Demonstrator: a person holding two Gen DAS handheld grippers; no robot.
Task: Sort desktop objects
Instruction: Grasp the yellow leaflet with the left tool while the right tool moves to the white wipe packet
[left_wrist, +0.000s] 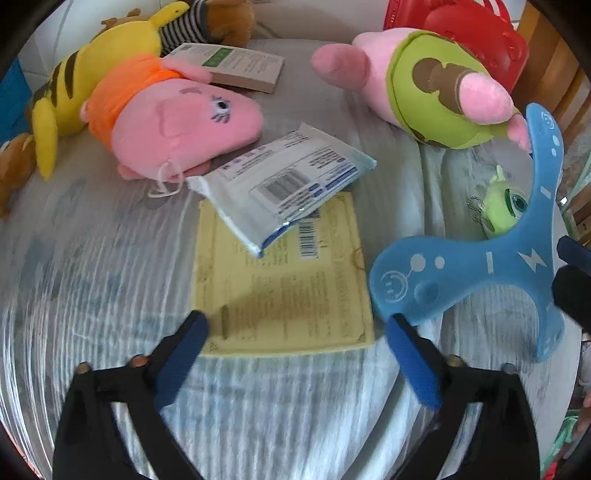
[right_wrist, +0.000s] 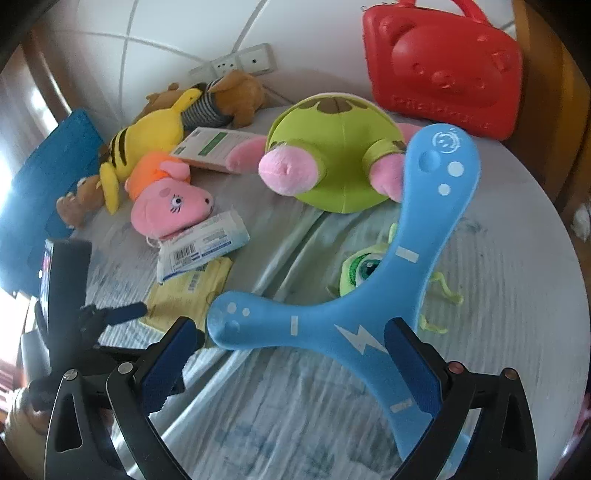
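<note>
A blue three-armed boomerang toy (left_wrist: 461, 266) (right_wrist: 332, 332) tilts above the cloth at the right, over a small green one-eyed plush (left_wrist: 506, 206) (right_wrist: 360, 269). My right gripper (right_wrist: 291, 326) stands wide open. One boomerang arm lies against the inner face of its right finger (right_wrist: 413, 369). My left gripper (left_wrist: 295, 319) is open just above a yellow paper packet (left_wrist: 280, 291) (right_wrist: 188, 291). A white packet with barcodes (left_wrist: 284, 184) (right_wrist: 203, 247) overlaps the yellow one's far edge.
A pink plush in orange (left_wrist: 177, 125), a yellow striped plush (left_wrist: 92, 81), a flat box (left_wrist: 236, 66) and a pink plush in green (left_wrist: 436, 88) crowd the back. A red case (right_wrist: 443, 66) stands at the far right, near the round table edge (right_wrist: 546, 221).
</note>
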